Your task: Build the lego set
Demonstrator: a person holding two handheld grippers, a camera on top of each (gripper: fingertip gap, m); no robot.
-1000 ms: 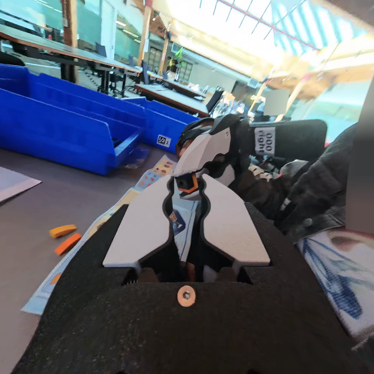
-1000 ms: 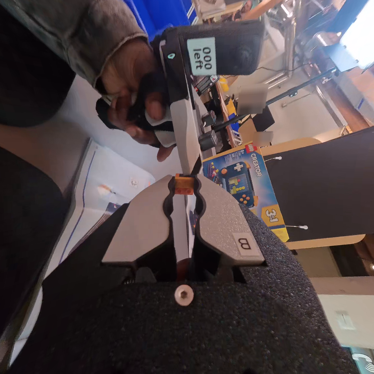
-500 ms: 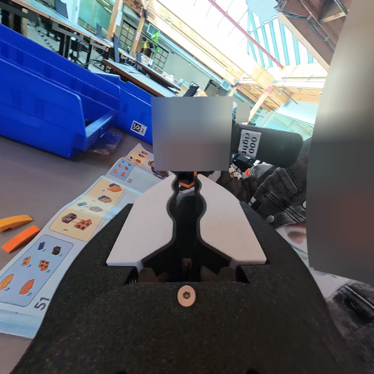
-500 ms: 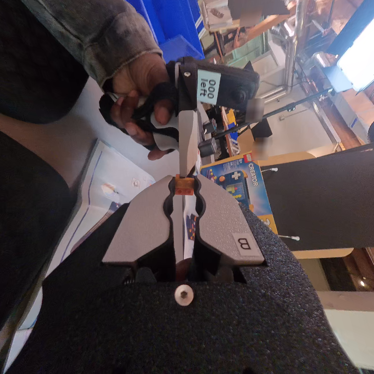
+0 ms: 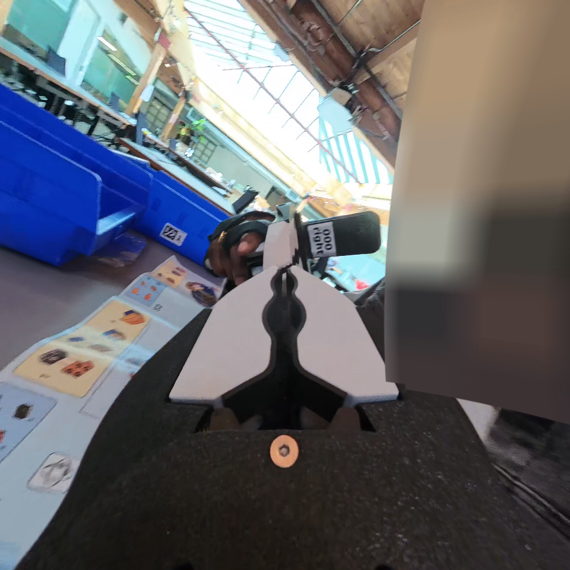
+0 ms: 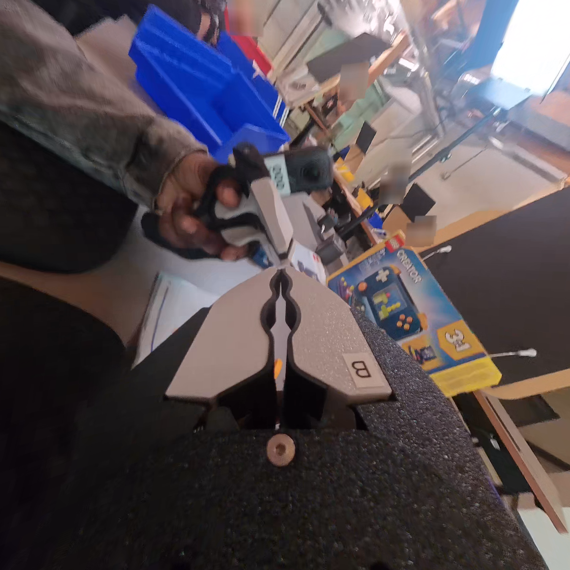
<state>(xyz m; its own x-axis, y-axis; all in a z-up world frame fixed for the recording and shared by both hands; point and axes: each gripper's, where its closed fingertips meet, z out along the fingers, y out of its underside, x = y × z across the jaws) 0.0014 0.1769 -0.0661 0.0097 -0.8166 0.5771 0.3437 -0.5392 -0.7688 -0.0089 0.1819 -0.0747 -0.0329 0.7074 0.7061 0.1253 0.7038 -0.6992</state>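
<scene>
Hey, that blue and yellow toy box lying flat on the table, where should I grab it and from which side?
Probably the yellow short end of the toy box. The box lies flat and thin, its broad face likely too wide for the jaws, so come in low from that nearer end and pinch across the thickness, one finger over and one under the edge.

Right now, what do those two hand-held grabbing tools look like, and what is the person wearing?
Each gripper has two flat, pale grey fingers with wavy black-lined inner edges, set in a rough black body with a round metal screw. One right finger bears a small white sticker. On top sits a black camera with a white label. The person wears a grey sleeve and a dark denim jacket.
</scene>
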